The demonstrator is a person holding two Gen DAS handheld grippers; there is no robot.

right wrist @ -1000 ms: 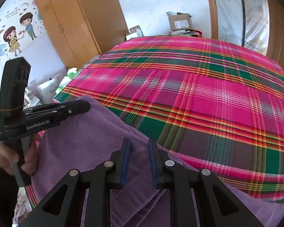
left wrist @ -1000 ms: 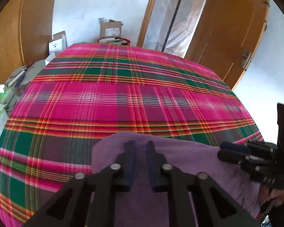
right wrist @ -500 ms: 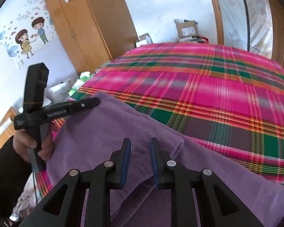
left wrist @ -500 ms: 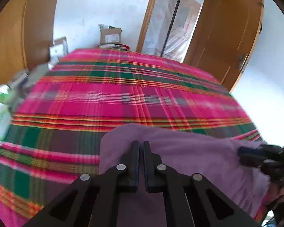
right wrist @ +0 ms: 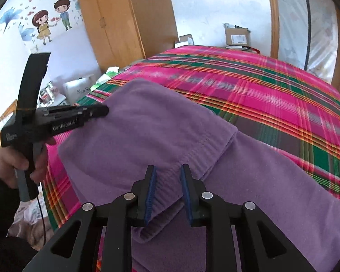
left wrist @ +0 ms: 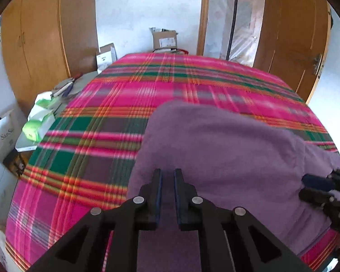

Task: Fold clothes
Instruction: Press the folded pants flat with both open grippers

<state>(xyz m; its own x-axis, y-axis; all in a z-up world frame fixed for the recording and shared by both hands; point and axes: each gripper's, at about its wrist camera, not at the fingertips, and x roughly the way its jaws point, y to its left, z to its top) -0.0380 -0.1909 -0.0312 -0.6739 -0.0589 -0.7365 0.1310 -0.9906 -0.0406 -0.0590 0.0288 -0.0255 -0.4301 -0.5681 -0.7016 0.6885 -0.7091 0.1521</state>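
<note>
A purple garment [left wrist: 226,149] lay at the near edge of a bed under a pink and green plaid cover [left wrist: 115,122], with wooden wardrobes [right wrist: 129,15] and a cardboard box [left wrist: 165,39] behind. Only the right wrist view showed the cartoon wall sticker [right wrist: 49,20] and a hand [right wrist: 13,165] holding the left gripper [left wrist: 167,176]. Both the left gripper and the right gripper [right wrist: 168,172] hung over the garment, jaws opening, gripping nothing.

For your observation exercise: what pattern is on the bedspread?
The bedspread is pink, green and orange plaid, clearest in the left wrist view.
</note>
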